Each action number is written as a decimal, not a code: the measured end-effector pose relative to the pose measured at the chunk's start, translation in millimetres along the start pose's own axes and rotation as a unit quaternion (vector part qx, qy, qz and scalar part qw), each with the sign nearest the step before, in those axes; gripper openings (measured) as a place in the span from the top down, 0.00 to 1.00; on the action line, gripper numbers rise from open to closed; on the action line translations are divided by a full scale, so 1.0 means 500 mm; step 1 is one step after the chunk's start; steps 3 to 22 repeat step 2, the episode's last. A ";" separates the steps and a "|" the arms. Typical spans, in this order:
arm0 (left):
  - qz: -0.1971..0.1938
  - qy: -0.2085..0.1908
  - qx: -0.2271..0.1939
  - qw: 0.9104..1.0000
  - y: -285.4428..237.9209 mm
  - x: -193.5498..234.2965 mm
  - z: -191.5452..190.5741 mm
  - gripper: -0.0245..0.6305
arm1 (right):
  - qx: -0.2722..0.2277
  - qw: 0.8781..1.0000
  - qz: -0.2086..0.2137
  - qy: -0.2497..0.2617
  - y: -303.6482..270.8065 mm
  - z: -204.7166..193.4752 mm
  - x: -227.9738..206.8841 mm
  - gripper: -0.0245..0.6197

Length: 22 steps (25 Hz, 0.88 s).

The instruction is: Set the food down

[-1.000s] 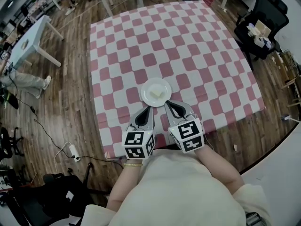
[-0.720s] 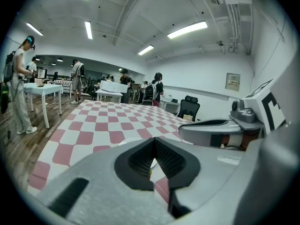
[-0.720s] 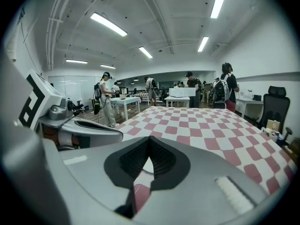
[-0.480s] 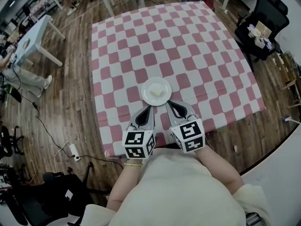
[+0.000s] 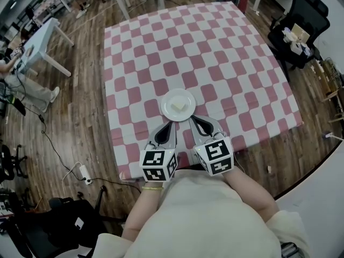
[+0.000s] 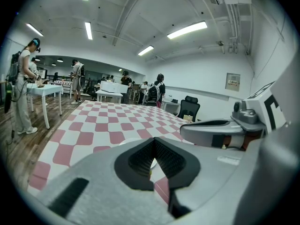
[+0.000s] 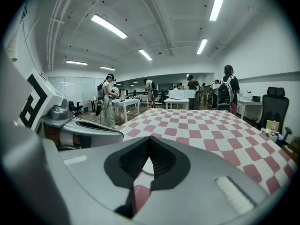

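Note:
A white plate (image 5: 178, 103) lies on the red-and-white checked tablecloth (image 5: 215, 52), near the table's front edge. A small pale piece of food (image 5: 178, 106) rests on it. My left gripper (image 5: 168, 123) and right gripper (image 5: 192, 119) sit side by side just in front of the plate, tips pointing at its near rim. Both are shut with nothing between the jaws. In the left gripper view the left gripper (image 6: 153, 141) has its jaws together, and the right gripper (image 6: 220, 130) shows beside it. The right gripper (image 7: 149, 139) looks the same in its own view.
A black office chair (image 5: 301, 20) with items on it stands off the table's right side. White tables (image 5: 32, 50) stand at the left and far end. Cables and a power strip (image 5: 83, 171) lie on the wooden floor at left. Several people stand across the room.

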<state>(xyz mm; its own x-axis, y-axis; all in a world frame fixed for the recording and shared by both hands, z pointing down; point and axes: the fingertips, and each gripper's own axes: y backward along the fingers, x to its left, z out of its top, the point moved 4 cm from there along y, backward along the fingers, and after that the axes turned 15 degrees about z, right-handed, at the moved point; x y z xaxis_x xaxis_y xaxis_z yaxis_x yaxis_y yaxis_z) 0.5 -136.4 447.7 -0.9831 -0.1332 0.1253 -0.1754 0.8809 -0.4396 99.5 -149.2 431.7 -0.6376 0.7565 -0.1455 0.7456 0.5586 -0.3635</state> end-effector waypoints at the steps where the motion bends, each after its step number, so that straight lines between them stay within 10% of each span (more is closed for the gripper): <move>1: 0.000 0.000 0.000 1.000 0.000 0.000 0.001 0.96 | -0.001 1.000 0.000 0.000 0.000 0.001 0.000 0.95; 22: 0.000 0.000 -0.001 1.000 -0.001 0.000 0.001 0.96 | -0.001 1.000 0.000 0.001 0.000 0.001 0.001 0.95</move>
